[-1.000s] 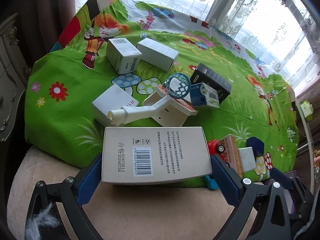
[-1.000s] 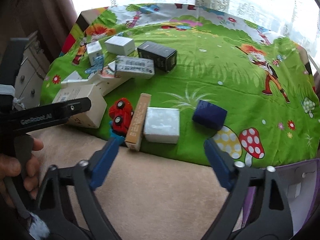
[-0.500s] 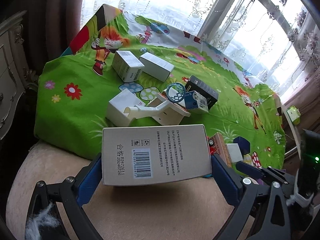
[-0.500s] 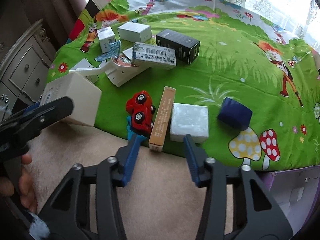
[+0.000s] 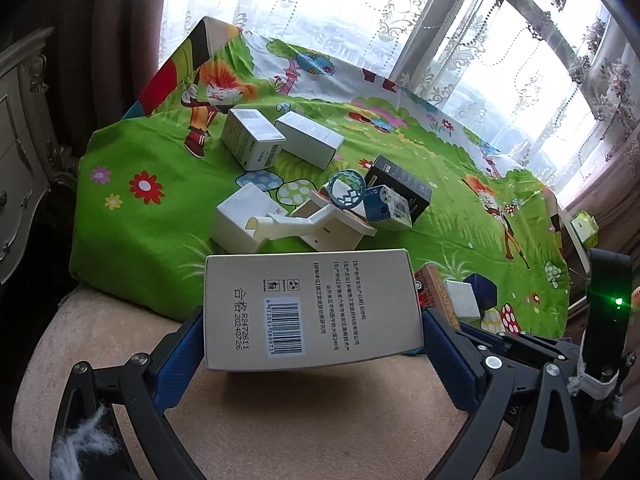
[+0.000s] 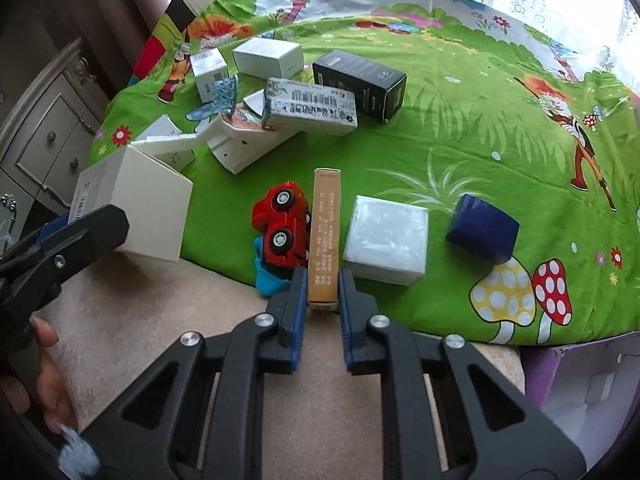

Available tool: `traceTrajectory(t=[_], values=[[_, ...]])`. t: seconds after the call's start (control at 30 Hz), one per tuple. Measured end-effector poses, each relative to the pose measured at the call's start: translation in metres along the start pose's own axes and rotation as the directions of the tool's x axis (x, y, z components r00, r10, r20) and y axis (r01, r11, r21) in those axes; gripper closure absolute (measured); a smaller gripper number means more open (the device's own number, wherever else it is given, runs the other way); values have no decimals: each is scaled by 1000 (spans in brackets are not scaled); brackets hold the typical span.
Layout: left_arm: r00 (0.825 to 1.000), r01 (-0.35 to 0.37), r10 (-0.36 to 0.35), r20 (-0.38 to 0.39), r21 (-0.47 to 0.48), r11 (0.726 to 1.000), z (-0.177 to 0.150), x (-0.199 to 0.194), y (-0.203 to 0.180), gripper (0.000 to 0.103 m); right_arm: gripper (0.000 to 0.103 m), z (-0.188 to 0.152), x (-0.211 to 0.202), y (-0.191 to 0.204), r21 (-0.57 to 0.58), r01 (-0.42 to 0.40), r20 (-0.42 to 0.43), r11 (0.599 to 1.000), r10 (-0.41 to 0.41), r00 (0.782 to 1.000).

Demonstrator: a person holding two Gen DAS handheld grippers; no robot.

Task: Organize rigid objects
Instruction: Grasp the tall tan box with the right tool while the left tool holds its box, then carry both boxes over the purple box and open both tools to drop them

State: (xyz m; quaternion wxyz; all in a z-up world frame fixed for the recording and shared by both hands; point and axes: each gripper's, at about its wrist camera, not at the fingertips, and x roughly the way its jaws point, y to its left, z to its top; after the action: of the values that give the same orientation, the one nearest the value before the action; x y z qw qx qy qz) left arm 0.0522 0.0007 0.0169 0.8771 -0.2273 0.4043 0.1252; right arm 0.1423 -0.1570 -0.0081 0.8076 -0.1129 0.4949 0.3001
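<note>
My left gripper (image 5: 312, 344) is shut on a large white barcode box (image 5: 308, 304), held above the near edge of the green cartoon cloth (image 5: 132, 232); the same white box (image 6: 136, 204) shows at the left of the right wrist view. My right gripper (image 6: 323, 288) is shut on the near end of a slim tan box (image 6: 325, 236) that lies on the cloth. A red toy car (image 6: 282, 224) lies tipped against the tan box's left side, a white cube box (image 6: 386, 240) lies just right of it, and a dark blue cube (image 6: 482, 228) farther right.
Farther back lie two white boxes (image 6: 268, 58), a black box (image 6: 360, 84), a blue-and-white carton (image 6: 310, 106) and a white toy basketball hoop stand (image 6: 224, 132). A beige cushion (image 6: 160, 320) lies below the cloth edge. A cabinet (image 6: 44, 140) stands left, a purple-and-white box (image 6: 580, 380) at the lower right.
My right gripper's jaws closed from wide open onto the tan box's near end as it came in lower. My left gripper pulled back and rose slightly with the white box.
</note>
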Motion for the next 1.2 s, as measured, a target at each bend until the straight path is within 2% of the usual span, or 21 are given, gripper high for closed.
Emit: traceTrajectory(t=[0.37, 0.73, 0.97, 1.2], values=[[1000, -5, 4, 30, 49, 999, -4, -10, -13, 2, 85, -10, -30, -5, 38, 14, 117, 999, -19, 993], [999, 11, -17, 37, 149, 989, -15, -19, -49, 2, 85, -31, -58, -24, 100, 20, 173, 995, -38, 984], [998, 56, -64, 24, 226, 972, -25, -22, -81, 2, 85, -50, -77, -43, 142, 33, 196, 989, -61, 979], [991, 129, -137, 3, 313, 941, -37, -24, -116, 2, 85, -74, -95, -77, 217, 59, 199, 974, -104, 974]])
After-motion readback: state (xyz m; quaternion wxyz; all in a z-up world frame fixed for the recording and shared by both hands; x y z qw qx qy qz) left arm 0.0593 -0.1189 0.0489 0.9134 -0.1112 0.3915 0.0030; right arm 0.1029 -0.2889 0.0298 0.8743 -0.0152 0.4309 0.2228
